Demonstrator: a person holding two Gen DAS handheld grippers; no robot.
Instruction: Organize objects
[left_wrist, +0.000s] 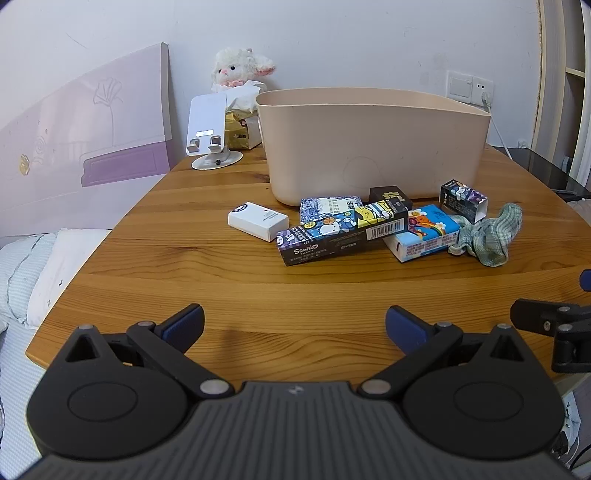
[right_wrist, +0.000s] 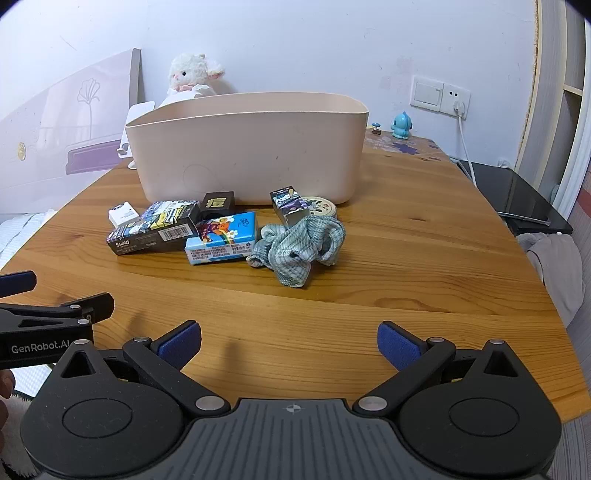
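Note:
A beige plastic bin (left_wrist: 373, 144) (right_wrist: 247, 144) stands on the wooden table (left_wrist: 258, 288). In front of it lies a pile: a white box (left_wrist: 257, 220), a long dark Sanrio box (left_wrist: 341, 234) (right_wrist: 151, 230), a blue tissue pack (left_wrist: 423, 232) (right_wrist: 221, 238), a small black box (left_wrist: 390, 196), a small purple carton (left_wrist: 463, 199) (right_wrist: 289, 206), a crumpled green cloth (left_wrist: 487, 234) (right_wrist: 299, 249) and a round tin (right_wrist: 319, 207). My left gripper (left_wrist: 294, 326) and right gripper (right_wrist: 289, 345) are both open and empty, over the table's near part, short of the pile.
A white phone stand (left_wrist: 208, 129), tissue box and plush lamb (left_wrist: 240, 68) stand behind the bin at left. A blue figurine (right_wrist: 400, 125) sits at the back right. A bed lies left of the table, a black side table (right_wrist: 524, 195) right.

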